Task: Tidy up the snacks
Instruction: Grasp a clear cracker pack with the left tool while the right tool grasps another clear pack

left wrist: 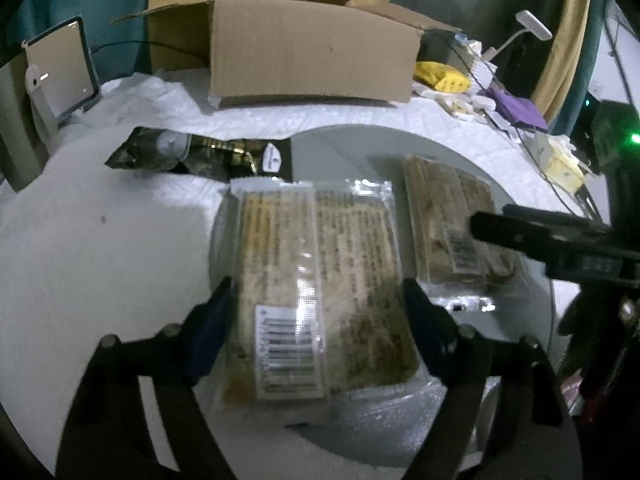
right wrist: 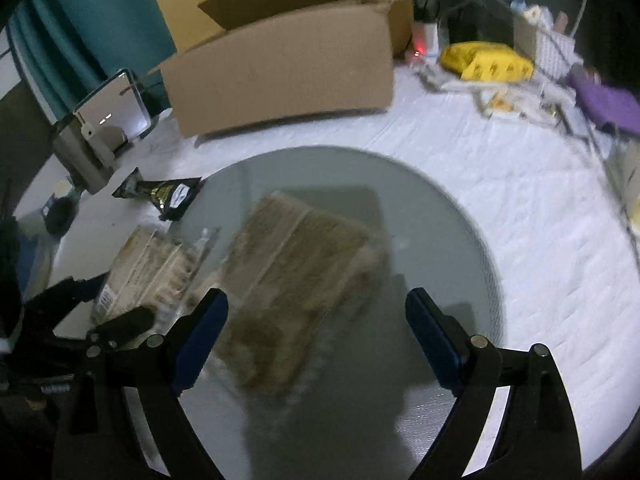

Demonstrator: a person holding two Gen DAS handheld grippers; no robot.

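- While our left gripper [left wrist: 318, 304] reaches forward low over the table, its blue pads [left wrist: 212, 320] sit against both long sides of a clear-wrapped snack pack [left wrist: 320, 280], pinching it near the barcode end.
- Our right gripper [right wrist: 316, 322] hangs above the grey glass disc [right wrist: 440, 248] with its fingers spread wide; a second snack pack [right wrist: 296, 292] lies on the glass between and beyond them, untouched by either pad.
- In the left wrist view the right gripper's black fingers [left wrist: 540, 236] cross in front of that second pack.
- The right view is smeared by blur, so we cannot read the second pack's printing or make out its edges cleanly.
- A dark foil pouch [left wrist: 200, 156] lies on the white tablecloth [left wrist: 100, 240] just off the disc's far-left rim, its far end partly covered by a pale object we cannot identify.
- An open cardboard box [left wrist: 312, 52] stands beyond the disc, a strip of bare cloth between them.
- Clutter, including a yellow bag [right wrist: 484, 62], crowds the far right; the cloth to the right of the disc lies bare.
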